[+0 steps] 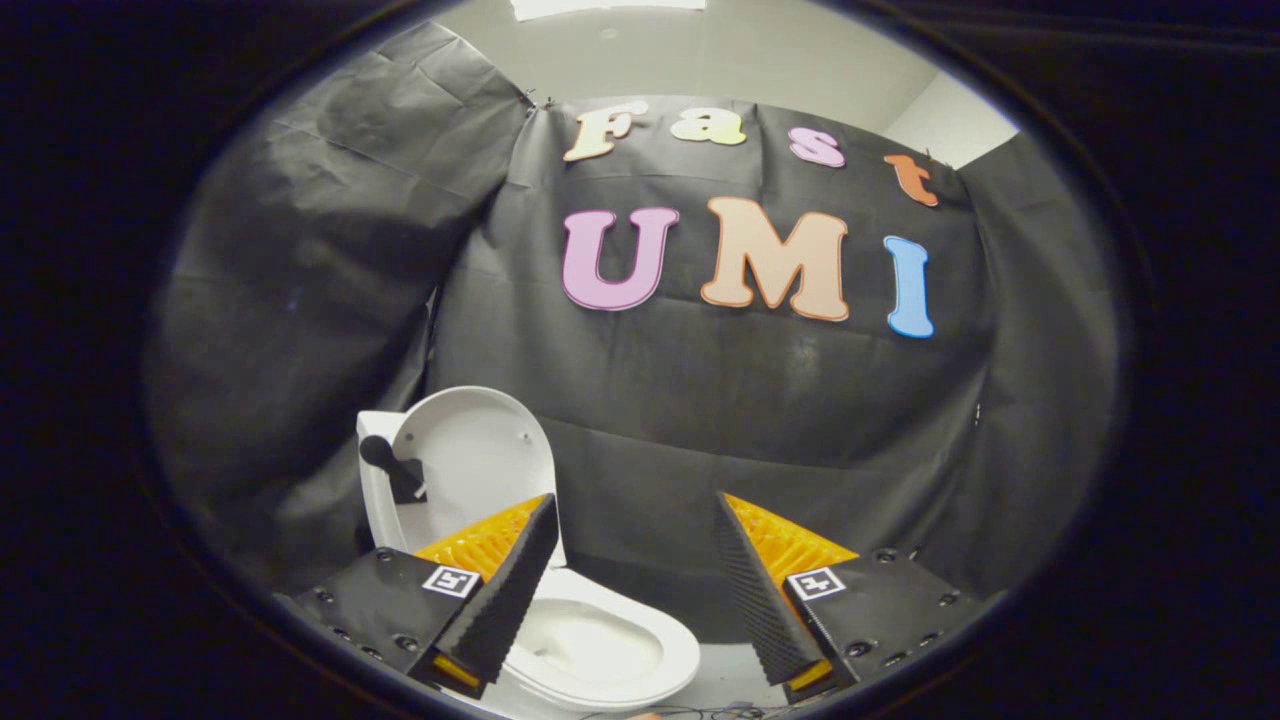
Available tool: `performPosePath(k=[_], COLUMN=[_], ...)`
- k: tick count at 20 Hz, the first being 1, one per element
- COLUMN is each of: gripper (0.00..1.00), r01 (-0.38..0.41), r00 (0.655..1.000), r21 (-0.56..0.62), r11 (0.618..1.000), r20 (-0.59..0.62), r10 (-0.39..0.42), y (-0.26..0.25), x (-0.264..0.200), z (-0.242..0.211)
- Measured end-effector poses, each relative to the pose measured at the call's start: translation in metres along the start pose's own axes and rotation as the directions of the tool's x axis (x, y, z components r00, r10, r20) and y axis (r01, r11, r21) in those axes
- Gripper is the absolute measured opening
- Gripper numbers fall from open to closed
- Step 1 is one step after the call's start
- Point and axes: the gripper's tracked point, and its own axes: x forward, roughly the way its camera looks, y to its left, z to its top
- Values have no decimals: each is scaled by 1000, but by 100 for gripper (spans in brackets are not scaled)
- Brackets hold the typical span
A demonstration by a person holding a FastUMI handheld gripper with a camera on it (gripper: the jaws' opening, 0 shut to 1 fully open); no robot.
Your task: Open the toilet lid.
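Black-padded gripper (635, 585) spread wide, grasping nothing. White plastic toilet lid (480, 460) stands upright against its tank, beyond the left finger; open bowl (600, 650) just ahead. Lid looks already raised.

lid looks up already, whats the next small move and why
Probably just draw the gripper back. The toilet lid stands upright against the tank, the bowl lies open, and the jaws are spread with nothing between them, so no further push seems needed.
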Motion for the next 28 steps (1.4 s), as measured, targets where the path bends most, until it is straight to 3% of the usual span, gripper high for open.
performPosePath(k=[7, 16, 20, 23, 26, 28], gripper=[97, 98, 98, 98, 98, 98], r01=[82, 88, 68, 80, 111, 85], r00=[996, 990, 990, 991, 980, 982], r21=[55, 90, 144, 136, 103, 116], r11=[995, 992, 987, 987, 988, 990], r20=[-34, -121, -130, -115, -178, -179], r10=[-80, -77, -49, -64, -91, -64], y=[-41, -23, -18, -20, -26, -17], x=[-33, -58, -58, -59, -66, -70], z=[-41, -94, -94, -89, -99, -97])
